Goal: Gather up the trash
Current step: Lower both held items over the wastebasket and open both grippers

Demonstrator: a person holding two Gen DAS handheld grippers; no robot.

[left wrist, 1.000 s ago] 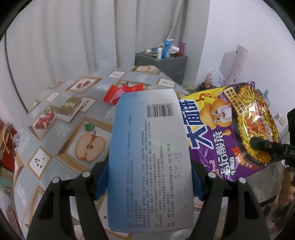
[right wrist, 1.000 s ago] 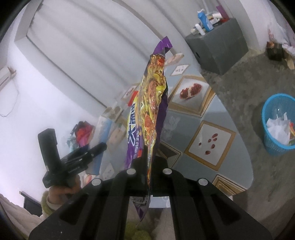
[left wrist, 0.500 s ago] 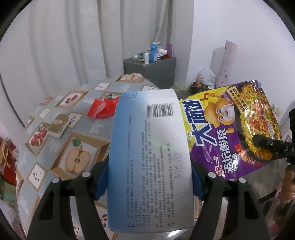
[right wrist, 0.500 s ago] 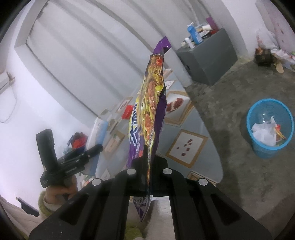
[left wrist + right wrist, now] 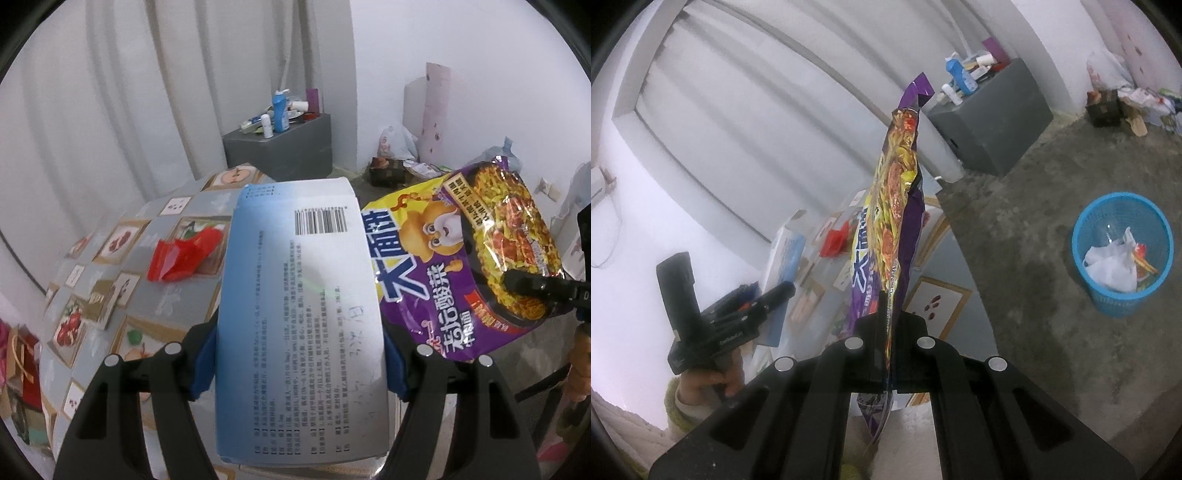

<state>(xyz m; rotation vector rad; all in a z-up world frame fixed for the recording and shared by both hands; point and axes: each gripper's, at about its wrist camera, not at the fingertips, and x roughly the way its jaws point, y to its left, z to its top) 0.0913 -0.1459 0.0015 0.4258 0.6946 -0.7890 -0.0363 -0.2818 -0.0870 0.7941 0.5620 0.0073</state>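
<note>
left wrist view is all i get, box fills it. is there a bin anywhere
Observer: Yes, the right wrist view shows a blue basket on the floor beyond the table.
Operator: empty?
Observer: No, a white plastic bag and some wrappers lie inside.
Operator: how does the right hand-held gripper have the noodle packet
Observer: The right hand-held gripper is shut on the noodle packet near its lower end; the packet stands edge-on above it.

Both grippers gripping, held up over the table edge.

The left gripper [image 5: 301, 354] is pointing steeply down, its blue pads [image 5: 205, 363] pressing a box's two sides, a hand [image 5: 713, 380] clutching its grip. The right gripper [image 5: 888, 332] is tilting gently down, its jaws pinching tight on a packet's lower edge.
</note>
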